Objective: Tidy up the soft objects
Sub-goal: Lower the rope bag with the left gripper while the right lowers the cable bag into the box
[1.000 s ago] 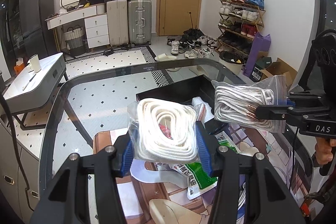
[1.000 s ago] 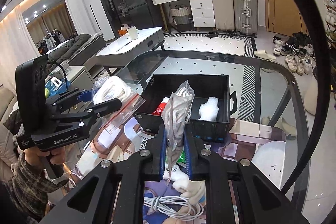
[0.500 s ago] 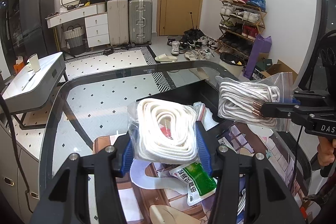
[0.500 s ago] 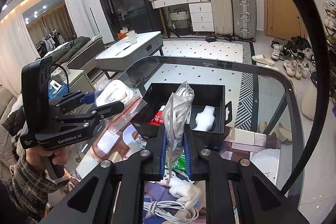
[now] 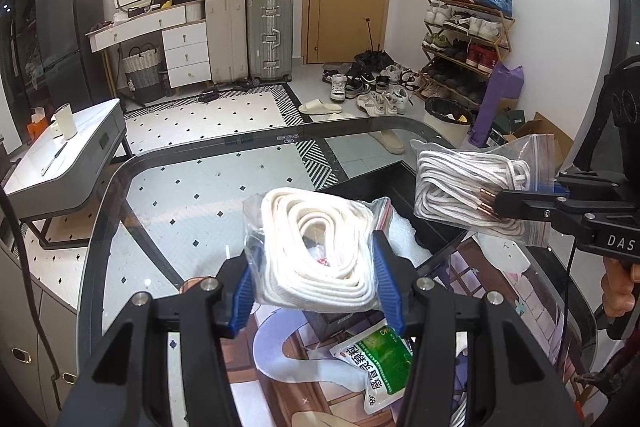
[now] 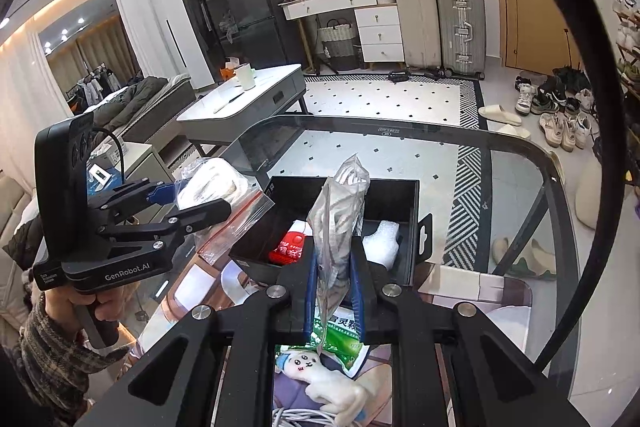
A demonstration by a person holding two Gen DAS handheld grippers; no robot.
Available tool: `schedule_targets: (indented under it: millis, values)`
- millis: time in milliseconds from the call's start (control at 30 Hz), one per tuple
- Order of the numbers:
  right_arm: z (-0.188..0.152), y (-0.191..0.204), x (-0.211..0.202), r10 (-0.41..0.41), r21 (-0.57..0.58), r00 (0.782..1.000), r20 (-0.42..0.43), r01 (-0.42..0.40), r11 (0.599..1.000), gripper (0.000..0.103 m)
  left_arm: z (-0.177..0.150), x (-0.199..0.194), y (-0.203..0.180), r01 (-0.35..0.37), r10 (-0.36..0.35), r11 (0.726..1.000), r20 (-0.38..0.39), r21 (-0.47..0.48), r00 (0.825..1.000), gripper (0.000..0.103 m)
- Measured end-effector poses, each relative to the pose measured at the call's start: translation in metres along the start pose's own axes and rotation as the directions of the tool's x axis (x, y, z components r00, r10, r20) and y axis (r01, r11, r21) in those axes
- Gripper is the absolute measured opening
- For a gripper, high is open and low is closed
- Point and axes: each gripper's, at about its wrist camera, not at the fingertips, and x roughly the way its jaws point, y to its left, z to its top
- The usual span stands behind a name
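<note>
While the left hand-held gripper [image 5: 316, 277] clamps a clear zip bag of coiled flat white lace [image 5: 316, 247] between its blue pads above the glass tabletop [image 5: 192, 203], the right hand-held gripper [image 6: 334, 291] pinches a clear zip bag of thin white cord [image 6: 340, 223] edge-on, upright, just before the open black box [image 6: 400, 195], well apart from the first bag.

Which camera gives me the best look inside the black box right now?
The right wrist view. The black box lies open ahead, showing a red packet and white foam inside. The left wrist view shows only part of it, behind the held bag of white cord.
</note>
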Motion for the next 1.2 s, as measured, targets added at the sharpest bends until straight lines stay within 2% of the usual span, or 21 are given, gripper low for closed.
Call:
schedule_targets:
  millis: [567, 1200]
  values:
    - [0.015, -0.009, 0.011, -0.013, 0.018, 1.000, 0.014, 0.013, 1.000, 0.014, 0.020, 0.025, -0.006, 0.014, -0.013, 1.000, -0.016, 0.014, 1.000, 0.051]
    - [0.025, -0.019, 0.037, 0.018, 0.031, 1.000, -0.001, -0.018, 0.999, 0.014, 0.028, 0.058, -0.006, 0.014, -0.014, 1.000, -0.048, 0.001, 0.999, 0.051]
